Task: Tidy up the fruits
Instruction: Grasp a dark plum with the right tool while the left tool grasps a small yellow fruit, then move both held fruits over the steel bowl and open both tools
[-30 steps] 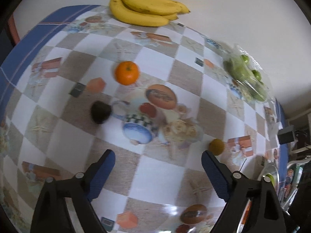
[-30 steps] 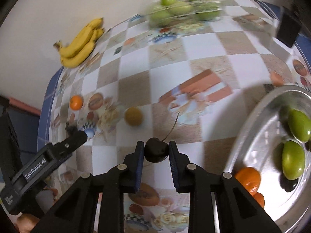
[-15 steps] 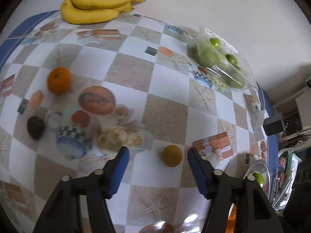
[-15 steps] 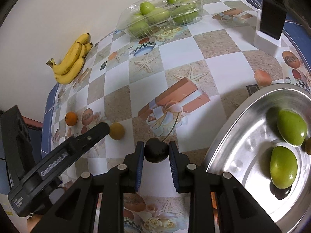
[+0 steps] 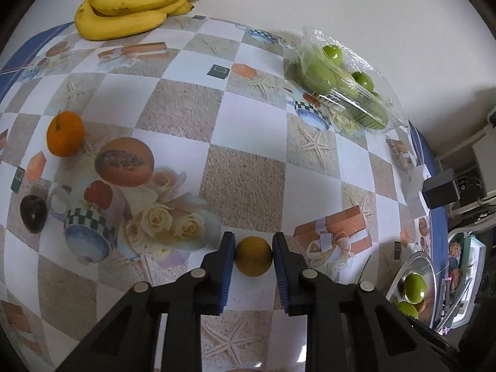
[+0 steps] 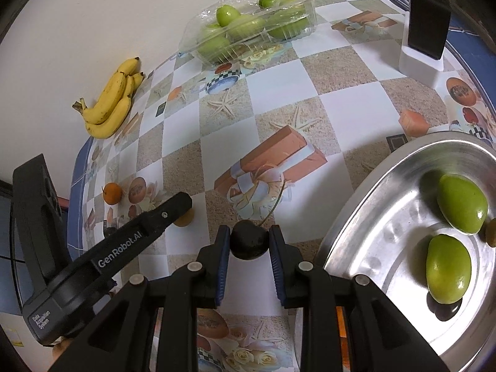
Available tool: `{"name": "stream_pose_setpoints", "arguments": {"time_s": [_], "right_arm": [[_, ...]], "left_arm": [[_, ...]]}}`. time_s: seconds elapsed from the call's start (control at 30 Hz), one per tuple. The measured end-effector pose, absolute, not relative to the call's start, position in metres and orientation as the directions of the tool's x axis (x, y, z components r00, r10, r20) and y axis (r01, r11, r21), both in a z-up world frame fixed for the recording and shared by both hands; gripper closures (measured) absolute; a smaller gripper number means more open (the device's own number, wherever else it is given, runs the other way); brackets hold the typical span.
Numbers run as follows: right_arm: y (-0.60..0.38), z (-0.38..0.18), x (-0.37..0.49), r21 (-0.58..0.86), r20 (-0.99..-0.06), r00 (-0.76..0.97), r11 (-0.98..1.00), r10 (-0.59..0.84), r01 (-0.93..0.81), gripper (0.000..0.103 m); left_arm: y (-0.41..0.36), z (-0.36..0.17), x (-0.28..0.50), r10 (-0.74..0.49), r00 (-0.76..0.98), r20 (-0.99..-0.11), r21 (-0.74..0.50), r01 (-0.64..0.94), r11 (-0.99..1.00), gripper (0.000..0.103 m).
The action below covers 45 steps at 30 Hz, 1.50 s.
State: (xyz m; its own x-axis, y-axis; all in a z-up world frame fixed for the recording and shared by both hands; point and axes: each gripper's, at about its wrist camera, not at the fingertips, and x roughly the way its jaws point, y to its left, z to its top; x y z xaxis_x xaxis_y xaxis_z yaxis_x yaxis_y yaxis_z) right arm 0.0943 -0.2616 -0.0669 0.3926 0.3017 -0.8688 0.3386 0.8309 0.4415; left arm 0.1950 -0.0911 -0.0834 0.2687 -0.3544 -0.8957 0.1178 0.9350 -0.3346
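A small round yellow fruit (image 5: 253, 255) lies on the patterned tablecloth, and my left gripper (image 5: 252, 255) is shut on it, both blue pads touching its sides. In the right wrist view the same yellow fruit (image 6: 185, 219) peeks out behind the left gripper's finger (image 6: 161, 214). My right gripper (image 6: 249, 243) is shut on a dark cherry (image 6: 249, 243) with a thin stem, held just left of the metal tray (image 6: 365, 217). Two green fruits (image 6: 462, 204) lie in that tray.
A bunch of bananas (image 5: 133, 9) rests at the far edge by the wall. An orange (image 5: 65, 138) and a dark fruit (image 5: 33, 214) sit at the left. A clear plastic box of green fruits (image 6: 251, 24) stands at the back. A black device on a white stand (image 6: 424, 31) is at the far right.
My left gripper moved right across the table to the yellow fruit and closed its jaws on it. The right gripper kept the cherry and drew slightly toward the tray.
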Motion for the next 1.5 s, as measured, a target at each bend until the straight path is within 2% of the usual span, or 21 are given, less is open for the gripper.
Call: {"name": "stream_pose_setpoints", "arguments": {"time_s": [0.33,0.67,1.17,1.5], "right_arm": [[-0.261,-0.049,0.091,0.458,-0.848,0.436,0.83,0.301,0.318,0.077],[-0.257,-0.032,0.083,0.404,-0.865,0.436,0.861,0.249,0.31,0.077],[-0.281,-0.025,0.056,0.319,-0.895,0.419,0.878,0.155,0.356,0.077],[-0.332,-0.021,0.026,0.262,-0.909,0.414,0.838,0.048,0.479,0.077]], "left_arm": [[-0.078,-0.052,0.192,-0.342,0.339,-0.877,-0.324,0.11,0.94,0.077],[-0.071,-0.007,0.174,-0.324,0.4,-0.857,-0.302,0.118,0.946,0.077],[-0.1,-0.011,0.139,-0.307,0.356,-0.883,-0.262,0.168,0.95,0.077],[-0.157,-0.009,0.107,-0.34,0.3,-0.891,-0.245,0.31,0.918,0.077]]}}
